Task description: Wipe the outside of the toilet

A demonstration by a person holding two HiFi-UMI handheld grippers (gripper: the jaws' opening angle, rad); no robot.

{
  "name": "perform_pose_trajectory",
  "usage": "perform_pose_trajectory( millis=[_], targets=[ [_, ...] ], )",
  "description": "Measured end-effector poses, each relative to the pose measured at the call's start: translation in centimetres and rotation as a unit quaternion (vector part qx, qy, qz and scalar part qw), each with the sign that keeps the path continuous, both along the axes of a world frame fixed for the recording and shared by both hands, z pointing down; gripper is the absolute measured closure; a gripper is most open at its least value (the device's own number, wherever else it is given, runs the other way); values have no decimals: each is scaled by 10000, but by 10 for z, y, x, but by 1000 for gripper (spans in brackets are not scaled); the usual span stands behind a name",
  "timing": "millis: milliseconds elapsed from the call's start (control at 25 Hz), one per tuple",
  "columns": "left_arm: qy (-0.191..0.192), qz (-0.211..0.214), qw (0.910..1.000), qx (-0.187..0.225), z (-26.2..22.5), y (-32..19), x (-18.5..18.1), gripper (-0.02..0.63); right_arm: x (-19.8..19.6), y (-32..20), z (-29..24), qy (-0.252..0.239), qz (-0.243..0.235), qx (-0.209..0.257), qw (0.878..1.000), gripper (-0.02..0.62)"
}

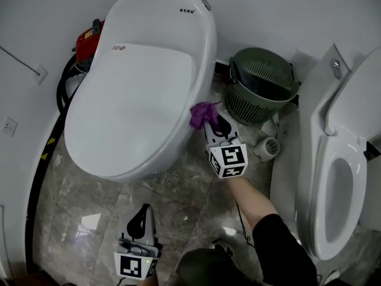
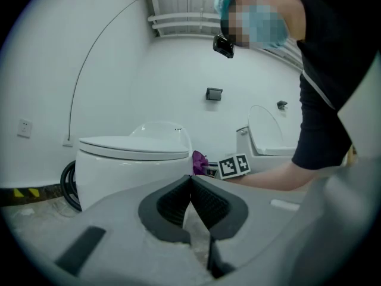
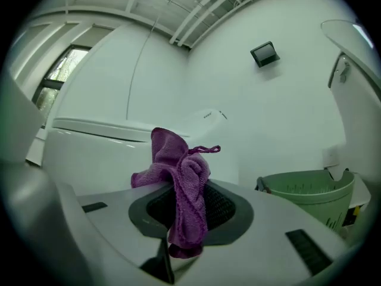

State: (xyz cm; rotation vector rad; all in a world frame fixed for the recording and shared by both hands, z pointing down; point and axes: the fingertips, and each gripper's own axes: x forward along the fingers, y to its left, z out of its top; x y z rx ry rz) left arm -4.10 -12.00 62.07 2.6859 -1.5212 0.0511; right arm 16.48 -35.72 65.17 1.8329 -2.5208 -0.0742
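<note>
The right gripper [image 3: 187,202] has its jaws clamped on a purple cloth [image 3: 180,183]. The cloth bunches above the pads and a strip of it hangs down between them. In the head view the bunched end lies against the toilet [image 1: 137,88], on its right flank just below the lid's edge; whether it presses on the side or only brushes it I cannot tell. The gripper points up and away from the person, its marker cube [image 1: 228,161] toward the camera, and a forearm in a black sleeve [image 1: 286,249] runs back from it.

The left gripper [image 2: 190,183] has its jaws together, pads meeting at the tips with nothing between them. It hangs low over the marble floor [image 1: 178,198], in front of the toilet's front end and apart from it. Its own view looks level at the toilet's side.

The toilet's lid is down. Behind its rear left corner sits a red object [image 1: 89,37], with a black hose [image 1: 61,97] looped beside it. A green basket [image 1: 262,85] stands just right of the toilet, near the cloth. Further right is a second toilet [image 1: 336,183] with its seat raised.
</note>
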Motion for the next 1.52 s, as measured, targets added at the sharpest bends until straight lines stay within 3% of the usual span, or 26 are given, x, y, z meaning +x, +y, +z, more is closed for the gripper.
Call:
perform_pose_trajectory(
  millis=[240,400,520,640,880,1040,1200,1360,1520],
  targets=[
    [-74,53,9998,-169,10,8,8,603,53,-76,9,516,721,-279,9957,505],
    [-79,20,9997,-227,15,9,6,603,77,-111,16,642,1160,-700,9887,505],
    [3,23,9998,-194,10,11,9,603,83,-117,20,554,1296,-968,9853,505],
    [-58,-7,9999,-149,10,14,7,603,80,-100,13,399,1207,-749,9891,505],
    [-97,-95,9999,-78,16,11,-1,603,45,11,15,121,331,-221,9991,505],
    [220,-204,9995,123,10,9,-2,603,-24,107,40,294,-659,-157,9973,505],
    [357,-89,9993,103,9,12,6,603,-106,179,76,727,-1600,-324,9839,505],
    [201,-117,9996,-162,22,20,3,603,-166,204,102,498,-2119,-659,9738,505],
    [182,-317,9992,-150,27,23,-7,603,-188,192,114,526,-2207,-753,9710,505]
  ],
)
